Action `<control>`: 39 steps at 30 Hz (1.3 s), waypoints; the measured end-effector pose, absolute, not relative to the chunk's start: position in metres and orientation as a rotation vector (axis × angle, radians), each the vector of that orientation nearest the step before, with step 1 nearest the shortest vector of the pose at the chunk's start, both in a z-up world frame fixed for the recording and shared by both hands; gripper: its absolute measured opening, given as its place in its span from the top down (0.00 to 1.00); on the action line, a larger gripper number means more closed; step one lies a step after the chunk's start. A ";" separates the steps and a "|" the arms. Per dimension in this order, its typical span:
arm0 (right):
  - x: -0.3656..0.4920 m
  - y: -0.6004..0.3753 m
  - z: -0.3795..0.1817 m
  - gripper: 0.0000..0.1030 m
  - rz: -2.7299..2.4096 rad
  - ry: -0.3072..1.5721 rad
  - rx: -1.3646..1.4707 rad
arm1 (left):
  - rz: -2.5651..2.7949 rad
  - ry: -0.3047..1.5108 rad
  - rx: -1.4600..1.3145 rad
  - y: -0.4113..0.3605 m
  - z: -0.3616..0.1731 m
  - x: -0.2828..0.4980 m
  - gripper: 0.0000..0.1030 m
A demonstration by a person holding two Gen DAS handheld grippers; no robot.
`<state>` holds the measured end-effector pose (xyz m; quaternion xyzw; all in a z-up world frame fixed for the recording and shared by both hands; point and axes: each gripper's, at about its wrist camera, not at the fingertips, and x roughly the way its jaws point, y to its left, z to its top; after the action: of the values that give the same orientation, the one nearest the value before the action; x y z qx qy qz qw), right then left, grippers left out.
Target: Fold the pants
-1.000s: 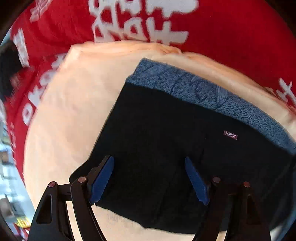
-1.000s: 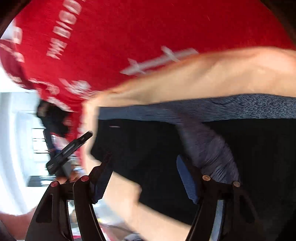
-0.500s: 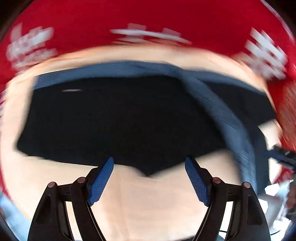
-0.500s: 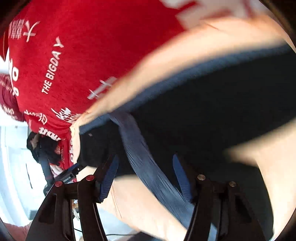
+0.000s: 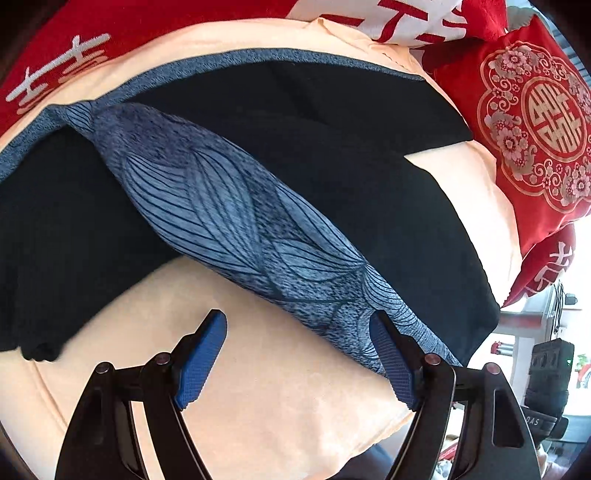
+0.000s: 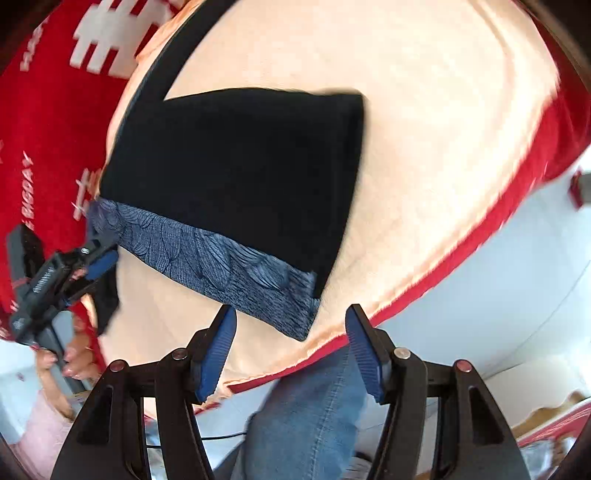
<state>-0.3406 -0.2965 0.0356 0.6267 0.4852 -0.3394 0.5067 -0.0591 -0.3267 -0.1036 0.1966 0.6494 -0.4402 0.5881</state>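
The pants (image 5: 332, 162) are black with a blue leaf-patterned band (image 5: 236, 221) and lie partly folded on a peach cloth (image 5: 266, 398). My left gripper (image 5: 297, 354) is open and empty, just short of the band's near edge. In the right wrist view the pants (image 6: 236, 173) show as a black block with the blue band (image 6: 229, 273) along the near side. My right gripper (image 6: 291, 347) is open and empty, just off the band's near corner. The left gripper also shows in the right wrist view (image 6: 99, 254), at the band's far end.
The peach cloth (image 6: 424, 147) lies on a red bedspread (image 5: 74, 33) with white characters. A red embroidered cushion (image 5: 535, 125) sits at the right. The bed edge is near my right gripper, with the person's jeans (image 6: 314, 417) below it.
Both grippers have swung round the pants to new sides. The blue band now lies diagonally across the black fabric. The views have steadied after blur.
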 end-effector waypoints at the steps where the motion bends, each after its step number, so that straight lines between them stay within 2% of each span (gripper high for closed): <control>1: -0.344 -0.298 0.034 0.37 -0.801 1.131 1.531 | -1.024 1.512 0.452 -0.331 -0.104 -0.063 0.22; 4: -0.347 -0.304 0.024 0.38 -0.758 1.079 1.575 | -1.014 1.492 0.459 -0.334 -0.106 -0.069 0.22; 6: -0.349 -0.308 0.018 0.57 -0.730 1.087 1.610 | -1.027 1.485 0.452 -0.334 -0.105 -0.072 0.25; 7: -0.347 -0.307 0.015 0.76 -0.709 1.090 1.625 | -1.037 1.488 0.442 -0.334 -0.104 -0.072 0.45; 8: -0.345 -0.312 0.017 0.81 -0.674 1.077 1.647 | -1.048 1.504 0.430 -0.336 -0.104 -0.073 0.64; 9: -0.342 -0.317 0.022 0.84 -0.655 1.069 1.645 | -1.061 1.551 0.389 -0.339 -0.105 -0.072 0.67; 11: -0.332 -0.332 0.040 0.84 -0.606 1.049 1.614 | -1.047 1.584 0.332 -0.345 -0.100 -0.069 0.67; 17: -0.286 -0.442 0.107 0.85 -0.477 0.956 1.482 | -1.043 1.483 0.246 -0.391 -0.056 -0.045 0.67; 22: -0.224 -0.540 0.118 0.85 -0.407 1.015 1.311 | -0.983 1.349 0.260 -0.441 -0.026 -0.001 0.66; 23: -0.209 -0.560 0.113 0.84 -0.405 1.033 1.291 | -0.955 1.325 0.278 -0.445 -0.021 0.010 0.58; 24: -0.198 -0.574 0.110 0.84 -0.407 1.050 1.271 | -0.925 1.305 0.296 -0.444 -0.017 0.018 0.45; 25: -0.188 -0.593 0.103 0.83 -0.418 1.075 1.240 | -0.887 1.280 0.314 -0.445 -0.014 0.024 0.22; 29: -0.149 -0.633 0.065 0.77 -0.454 1.253 1.108 | -0.744 1.212 0.357 -0.431 -0.011 0.045 0.21; 30: -0.144 -0.637 0.057 0.73 -0.464 1.301 1.062 | -0.695 1.216 0.358 -0.424 -0.015 0.049 0.21; 32: -0.136 -0.640 0.056 0.34 -0.482 1.349 0.941 | -0.625 1.226 0.371 -0.411 -0.022 0.054 0.21; 33: -0.139 -0.639 0.060 0.28 -0.493 1.351 0.896 | -0.583 1.233 0.388 -0.403 -0.028 0.055 0.21; 36: -0.138 -0.635 0.072 0.28 -0.554 1.382 0.818 | -0.489 1.274 0.422 -0.386 -0.050 0.057 0.21; 39: -0.165 -0.624 0.064 0.32 -0.587 1.380 0.912 | -0.405 1.306 0.454 -0.368 -0.076 0.058 0.21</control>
<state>-0.1649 -0.6239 0.0639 0.3996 0.6049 -0.2574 0.6389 0.0580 -0.3681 -0.0755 0.2077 0.5979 -0.1855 0.7516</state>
